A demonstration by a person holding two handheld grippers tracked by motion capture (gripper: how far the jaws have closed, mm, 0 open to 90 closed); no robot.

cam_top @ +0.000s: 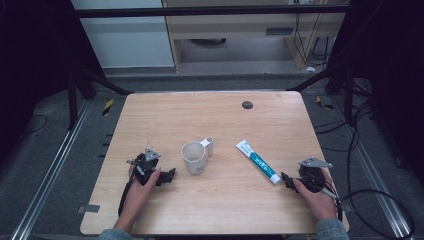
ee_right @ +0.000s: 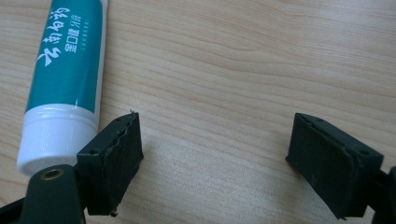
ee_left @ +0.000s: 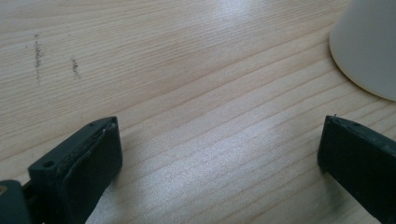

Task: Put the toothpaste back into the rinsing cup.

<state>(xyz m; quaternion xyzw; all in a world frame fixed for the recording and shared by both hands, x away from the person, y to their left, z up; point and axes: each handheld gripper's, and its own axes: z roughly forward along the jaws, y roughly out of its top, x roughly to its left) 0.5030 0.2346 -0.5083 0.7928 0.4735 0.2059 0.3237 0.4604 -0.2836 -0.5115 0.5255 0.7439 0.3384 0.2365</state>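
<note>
Where toothpaste tube [ee_right: 65,79] flanks right hand-held gripper [ee_right: 217,154], bare table [ee_right: 243,60] between parted jaws.

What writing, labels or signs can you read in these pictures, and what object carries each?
"云南白药", white characters on the teal toothpaste tube.
"金口健 牙膏", smaller line beside it, only roughly legible.
Tiny print below that: too small to read.
Cup, table: no writing.
</note>
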